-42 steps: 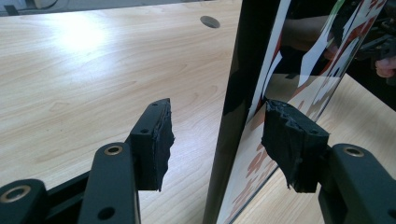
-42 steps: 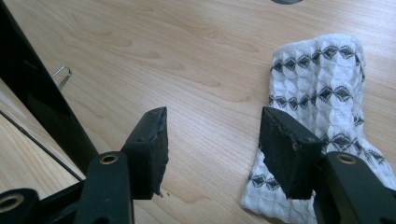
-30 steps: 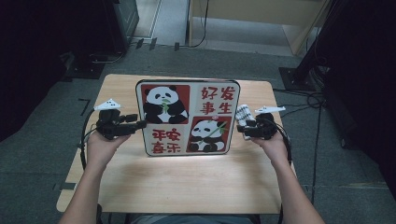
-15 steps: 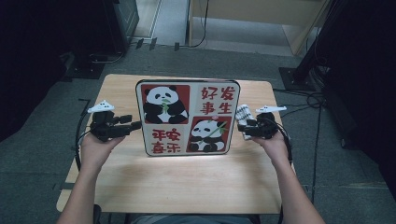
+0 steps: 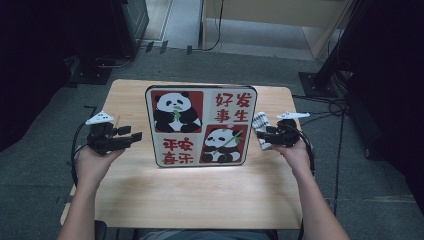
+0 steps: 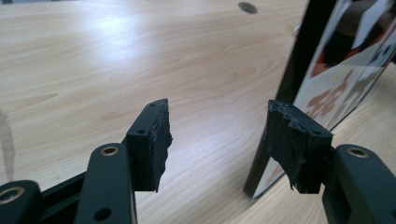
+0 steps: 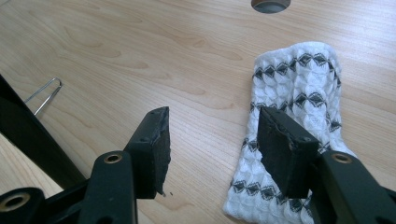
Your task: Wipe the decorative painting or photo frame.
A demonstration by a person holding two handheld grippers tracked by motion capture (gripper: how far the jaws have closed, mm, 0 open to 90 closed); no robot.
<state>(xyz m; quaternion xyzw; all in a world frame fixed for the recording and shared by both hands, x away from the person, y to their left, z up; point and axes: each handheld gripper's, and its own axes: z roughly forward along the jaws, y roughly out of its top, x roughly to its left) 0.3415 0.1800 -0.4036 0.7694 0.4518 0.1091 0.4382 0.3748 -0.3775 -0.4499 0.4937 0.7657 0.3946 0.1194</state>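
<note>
Upright panda-printed picture board [image 5: 201, 126], table centre: ungrasped. White diamond-patterned folded cloth [image 7: 299, 121], right of board, under right gripper [image 7: 212, 149], jaws apart. Left gripper [image 6: 217, 140], jaws apart, beside board's left edge. Grasping remains.

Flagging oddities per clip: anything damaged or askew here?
The black pads on the left gripper look ragged and torn at their edges. The folded cloth lies slightly askew beside the upright panda board.
</note>
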